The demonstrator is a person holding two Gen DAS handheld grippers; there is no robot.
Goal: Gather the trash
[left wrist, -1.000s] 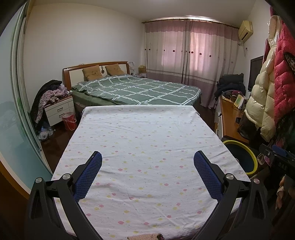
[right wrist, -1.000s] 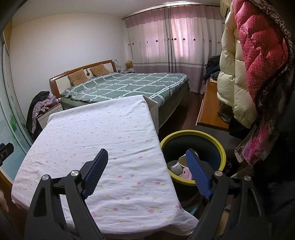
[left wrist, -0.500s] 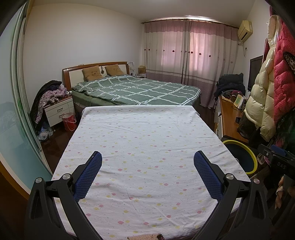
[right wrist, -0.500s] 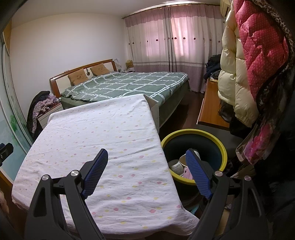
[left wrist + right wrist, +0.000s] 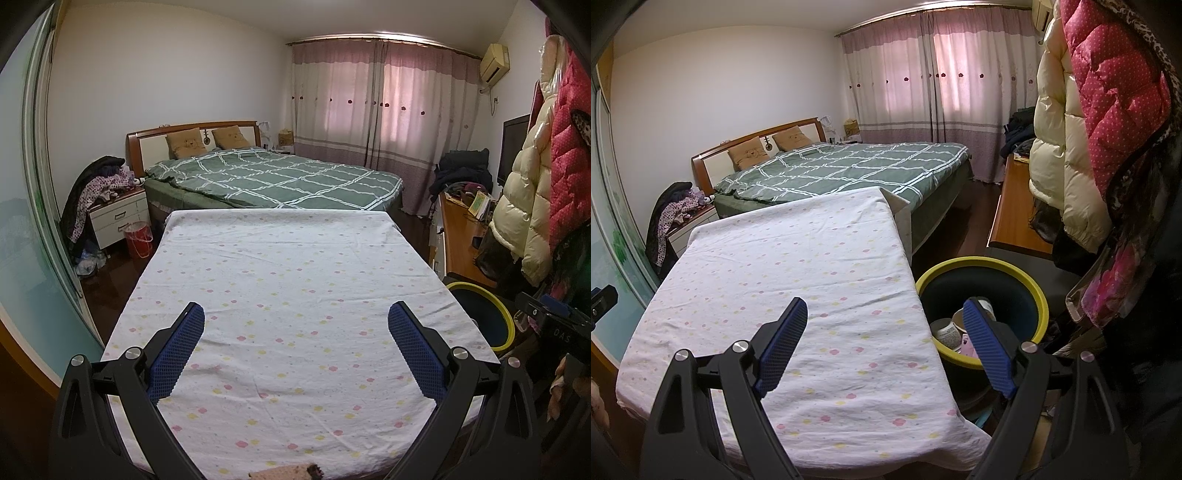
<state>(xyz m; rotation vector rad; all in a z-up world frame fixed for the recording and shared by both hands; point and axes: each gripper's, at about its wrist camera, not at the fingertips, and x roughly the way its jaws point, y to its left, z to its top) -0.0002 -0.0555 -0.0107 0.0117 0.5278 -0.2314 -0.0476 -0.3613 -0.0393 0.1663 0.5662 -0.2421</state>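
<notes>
The left gripper (image 5: 295, 334) gapes wide and empty over the bare sheet (image 5: 288, 295). The right gripper (image 5: 884, 341) gapes empty too. Right of the table, the bin (image 5: 982, 264) holds cups and scraps; collecting looks nearly finished.

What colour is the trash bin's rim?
Yellow, on the round dark trash bin; clearest in the right wrist view.

Landmark: worktop (image 5: 295, 295) under white sheet with pastel flower print. Directly behind it, bed (image 5: 273, 177) with green checked cover, two tan pillows (image 5: 184, 142) against wooden headboard. Left of worktop: white nightstand (image 5: 118, 218) heaped with clothes, red basket (image 5: 138, 240) on floor beside it. Right of worktop: wooden desk (image 5: 1012, 218), cream puffer coat (image 5: 1060, 155) and red dotted coat (image 5: 1115, 92) hanging. Far behind: pink curtains (image 5: 380, 103), drawn.
</notes>
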